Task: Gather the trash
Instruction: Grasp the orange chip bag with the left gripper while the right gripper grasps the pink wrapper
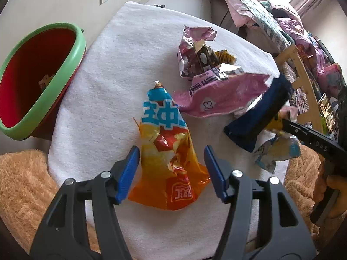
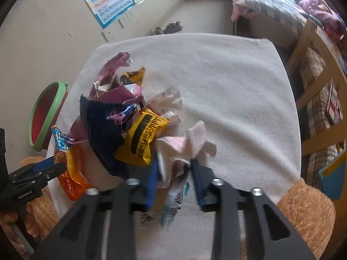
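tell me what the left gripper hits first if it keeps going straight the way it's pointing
Most likely the orange chip bag: it lies on the white towel directly between the open left gripper fingers. How far above it the gripper sits is hard to judge.

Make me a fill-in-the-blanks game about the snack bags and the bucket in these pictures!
1. The bin with the green rim is ____ on the inside.
2. The left gripper is open, with its blue fingers on either side of the ____ chip bag.
3. All the wrappers lie on a ____ towel.
4. The right gripper has its fingers around a crumpled white and ____ wrapper.

Missing words: red; orange; white; pink
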The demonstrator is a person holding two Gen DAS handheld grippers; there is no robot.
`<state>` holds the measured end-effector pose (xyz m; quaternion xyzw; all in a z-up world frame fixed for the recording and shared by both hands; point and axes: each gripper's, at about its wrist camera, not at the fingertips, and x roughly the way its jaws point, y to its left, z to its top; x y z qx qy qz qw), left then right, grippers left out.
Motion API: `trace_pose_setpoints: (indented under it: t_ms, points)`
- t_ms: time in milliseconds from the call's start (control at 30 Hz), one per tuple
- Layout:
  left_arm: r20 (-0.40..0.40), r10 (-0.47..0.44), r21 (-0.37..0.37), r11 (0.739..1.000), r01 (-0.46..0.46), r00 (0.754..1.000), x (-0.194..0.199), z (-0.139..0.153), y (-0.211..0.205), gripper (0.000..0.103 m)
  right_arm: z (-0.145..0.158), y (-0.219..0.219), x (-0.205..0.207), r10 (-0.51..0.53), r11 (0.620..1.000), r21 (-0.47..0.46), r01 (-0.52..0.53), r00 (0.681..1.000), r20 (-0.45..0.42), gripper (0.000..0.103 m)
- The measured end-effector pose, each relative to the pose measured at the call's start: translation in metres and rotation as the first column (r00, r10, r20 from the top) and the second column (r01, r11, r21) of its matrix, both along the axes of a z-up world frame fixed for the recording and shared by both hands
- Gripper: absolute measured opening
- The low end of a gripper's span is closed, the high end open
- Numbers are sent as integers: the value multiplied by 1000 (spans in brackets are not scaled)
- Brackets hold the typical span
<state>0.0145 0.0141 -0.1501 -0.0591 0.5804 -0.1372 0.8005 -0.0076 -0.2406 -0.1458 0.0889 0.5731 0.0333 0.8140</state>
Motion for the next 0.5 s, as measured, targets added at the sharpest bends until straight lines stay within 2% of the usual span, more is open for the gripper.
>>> trace_pose_setpoints:
  t_ms: [200, 367, 500]
  points:
    - [4, -2, 5, 1000, 2, 1000, 0, 0, -1, 58, 7, -13, -10, -46, 998, 43, 46, 999, -12, 54]
    - [-1, -9, 9, 1000, 9, 1000, -1, -3, -3, 58, 18, -25, -15, -92, 993, 71, 91, 996, 10, 56]
    - [-5, -17, 15, 1000, 17, 1000, -3, -6, -5, 58, 23, -26, -9, -82, 996, 47, 80, 996, 26, 56]
